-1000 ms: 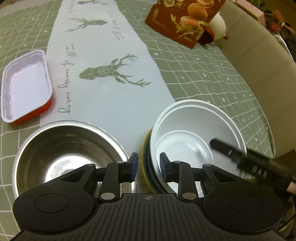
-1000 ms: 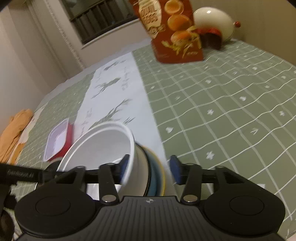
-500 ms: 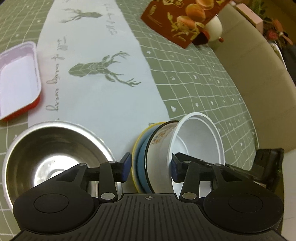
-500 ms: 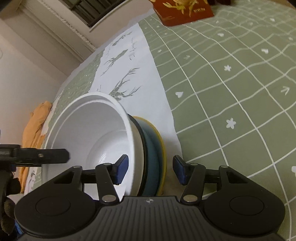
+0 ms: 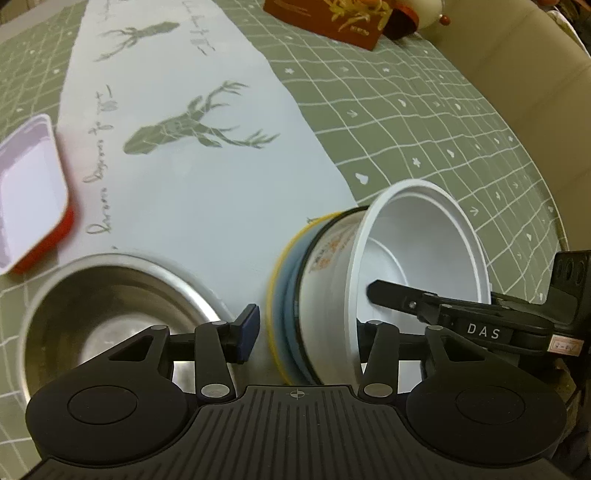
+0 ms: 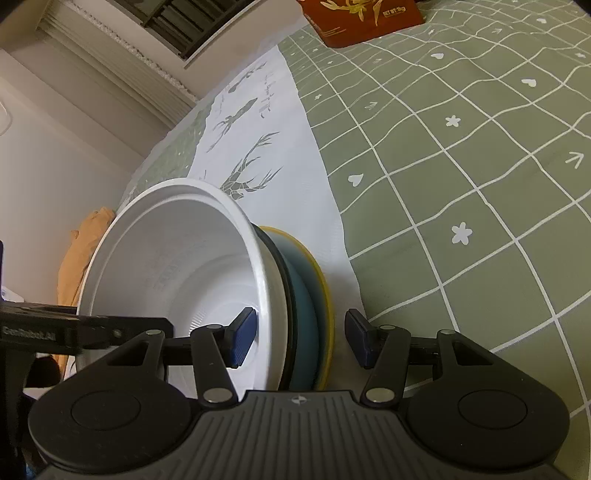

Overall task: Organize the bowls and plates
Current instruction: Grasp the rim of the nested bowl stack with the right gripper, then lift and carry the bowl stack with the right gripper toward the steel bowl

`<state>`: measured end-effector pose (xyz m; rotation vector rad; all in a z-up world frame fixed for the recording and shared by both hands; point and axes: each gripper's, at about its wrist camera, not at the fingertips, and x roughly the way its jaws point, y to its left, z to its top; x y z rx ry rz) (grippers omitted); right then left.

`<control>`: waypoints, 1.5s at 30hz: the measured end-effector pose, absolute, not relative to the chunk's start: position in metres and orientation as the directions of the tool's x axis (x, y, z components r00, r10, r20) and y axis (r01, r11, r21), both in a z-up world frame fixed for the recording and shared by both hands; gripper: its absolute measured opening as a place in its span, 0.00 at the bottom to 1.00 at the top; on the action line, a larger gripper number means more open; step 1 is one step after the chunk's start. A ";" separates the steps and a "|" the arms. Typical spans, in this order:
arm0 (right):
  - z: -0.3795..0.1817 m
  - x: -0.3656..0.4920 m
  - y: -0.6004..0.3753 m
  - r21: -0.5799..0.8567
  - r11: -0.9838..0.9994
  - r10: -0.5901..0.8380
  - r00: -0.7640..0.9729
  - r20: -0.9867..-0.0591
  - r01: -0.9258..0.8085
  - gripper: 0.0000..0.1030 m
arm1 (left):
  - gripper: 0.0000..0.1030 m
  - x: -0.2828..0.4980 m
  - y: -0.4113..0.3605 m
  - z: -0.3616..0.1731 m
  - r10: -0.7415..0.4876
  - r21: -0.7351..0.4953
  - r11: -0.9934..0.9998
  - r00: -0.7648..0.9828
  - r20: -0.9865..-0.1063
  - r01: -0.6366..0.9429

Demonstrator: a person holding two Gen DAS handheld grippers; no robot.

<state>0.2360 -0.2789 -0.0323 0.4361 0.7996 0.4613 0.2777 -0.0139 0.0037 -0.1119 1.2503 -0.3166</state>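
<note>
A nested stack stands tilted on edge: a white bowl (image 5: 417, 236) inside a patterned bowl, a blue plate and a yellow plate (image 5: 277, 288). My left gripper (image 5: 306, 332) is open and straddles the stack's near edge; its right finger is inside the white bowl. My right gripper (image 6: 299, 336) is open and straddles the same stack (image 6: 295, 295) from the other side, with its left finger (image 6: 242, 332) inside the white bowl (image 6: 177, 251). The right gripper's finger also shows in the left wrist view (image 5: 399, 295).
A steel bowl (image 5: 110, 295) sits left of the stack. A red tray with a white inside (image 5: 26, 192) lies at the far left. A red snack box (image 5: 332, 18) stands at the back. The round table's edge (image 5: 546, 192) curves close on the right.
The stack has tipped from lying flat to standing on its edge, opening toward the right. Both grippers stayed astride its rim and both jaws have spread wider.
</note>
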 end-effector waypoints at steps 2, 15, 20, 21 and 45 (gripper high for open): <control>-0.033 0.235 -0.279 0.536 0.812 0.548 0.612 -0.570 -0.228 0.52 | 0.48 0.278 -0.016 -0.002 -0.305 -0.268 0.949 0.264 -0.915 0.167; -0.033 0.237 -0.279 0.567 0.786 0.594 0.560 -0.578 -0.248 0.53 | 0.66 0.285 -0.046 0.000 -0.218 -0.192 0.973 0.224 -0.950 0.132; -0.029 0.239 -0.276 0.541 0.803 0.576 0.560 -0.595 -0.250 0.58 | 0.65 0.286 -0.050 0.001 -0.192 -0.168 0.979 0.248 -0.949 0.117; -0.030 0.239 -0.277 0.546 0.799 0.580 0.559 -0.593 -0.251 0.58 | 0.65 0.285 -0.049 0.001 -0.192 -0.167 0.979 0.253 -0.948 0.117; -0.032 0.244 -0.281 0.576 0.784 0.597 0.535 -0.598 -0.230 0.60 | 0.66 0.280 -0.056 0.003 -0.180 -0.137 0.977 0.281 -0.943 0.166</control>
